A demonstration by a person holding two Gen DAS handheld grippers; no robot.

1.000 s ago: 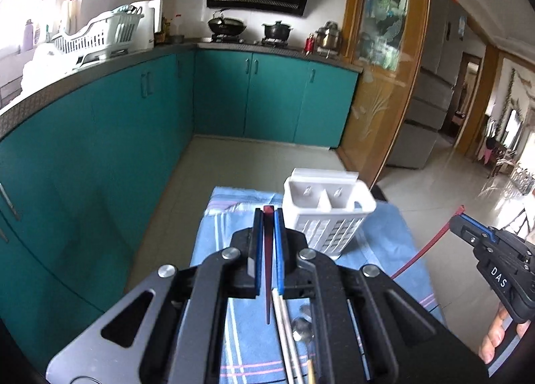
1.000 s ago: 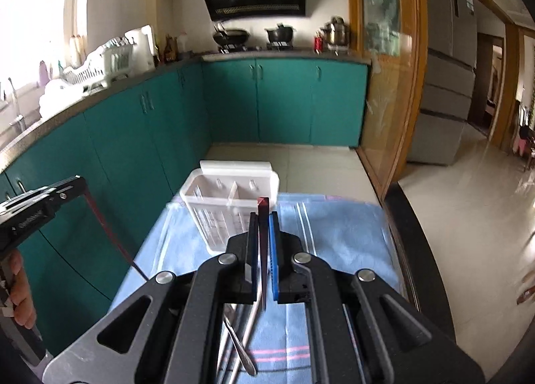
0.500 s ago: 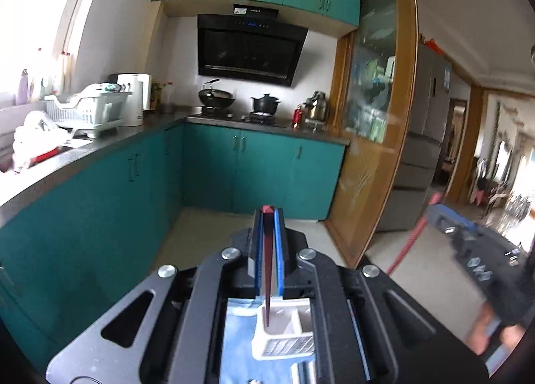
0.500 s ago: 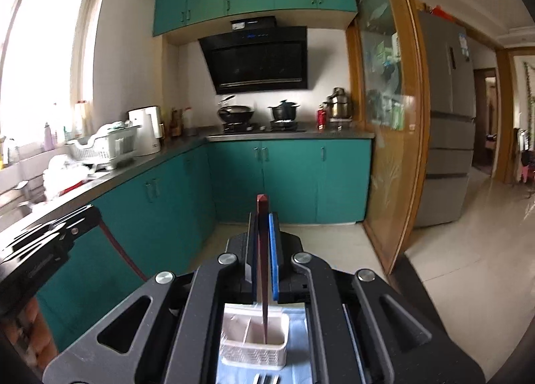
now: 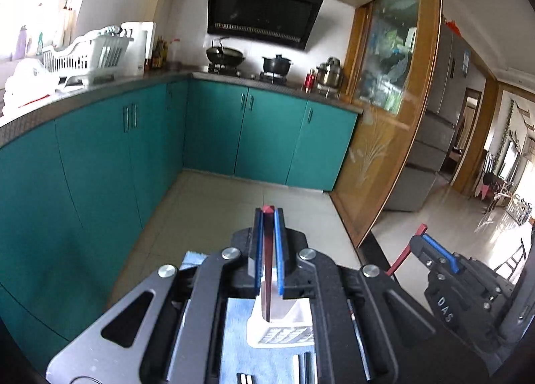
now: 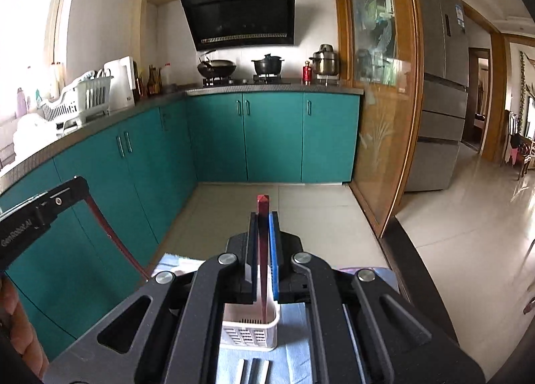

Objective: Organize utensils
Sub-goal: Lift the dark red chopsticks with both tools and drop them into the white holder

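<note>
Right wrist view: our right gripper and left gripper each pinch a red chopstick (jaws nearly closed); we lower tips into the white utensil basket.

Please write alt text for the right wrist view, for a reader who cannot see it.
The right gripper is shut on a red chopstick and points over a white utensil basket on a blue cloth. At the left edge, the left gripper holds another red chopstick. Teal kitchen cabinets stand behind.
</note>
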